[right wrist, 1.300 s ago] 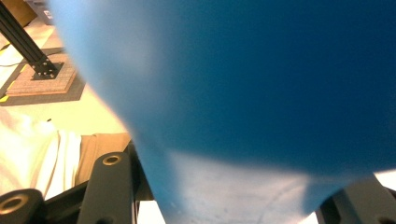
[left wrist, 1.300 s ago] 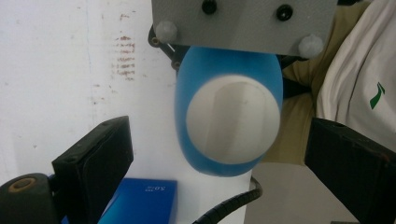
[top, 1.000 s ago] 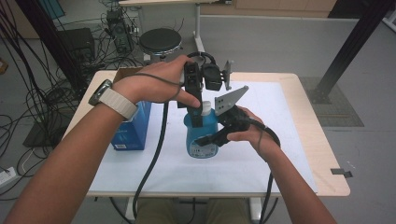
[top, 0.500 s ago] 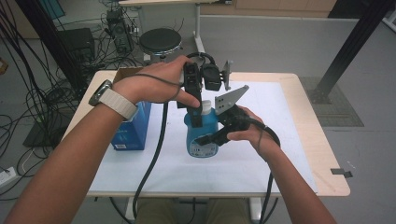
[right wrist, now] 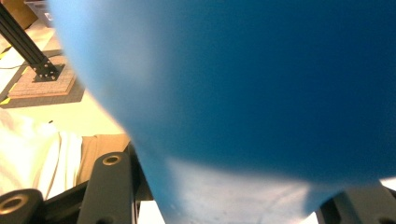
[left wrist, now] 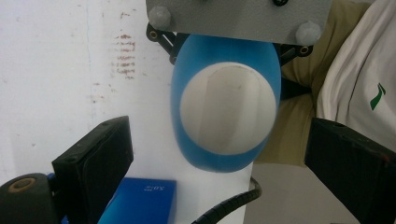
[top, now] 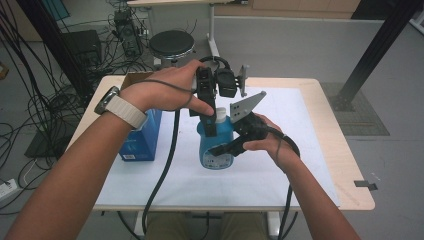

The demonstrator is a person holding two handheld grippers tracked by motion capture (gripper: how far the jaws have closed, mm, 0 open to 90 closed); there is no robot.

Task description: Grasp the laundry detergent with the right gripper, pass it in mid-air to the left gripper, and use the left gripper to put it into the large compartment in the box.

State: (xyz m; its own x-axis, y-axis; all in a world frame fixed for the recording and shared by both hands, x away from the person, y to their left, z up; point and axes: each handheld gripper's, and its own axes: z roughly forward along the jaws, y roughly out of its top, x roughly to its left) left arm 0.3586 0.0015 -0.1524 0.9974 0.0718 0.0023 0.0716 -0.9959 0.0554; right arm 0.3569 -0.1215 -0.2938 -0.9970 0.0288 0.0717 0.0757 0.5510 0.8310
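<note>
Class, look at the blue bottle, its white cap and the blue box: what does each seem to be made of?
Blue bottle: probably plastic, smooth with a soft sheen. White cap: likely matte plastic, a plain dull disc. Blue box: apparently printed cardboard, with flat faces and crisp edges.

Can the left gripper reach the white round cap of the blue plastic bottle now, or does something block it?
Probably yes. The left gripper hangs directly above the white round cap of the blue plastic bottle, jaws open wider than the cap, nothing between. The right gripper grips the bottle lower on its body, clear of the cap.
</note>
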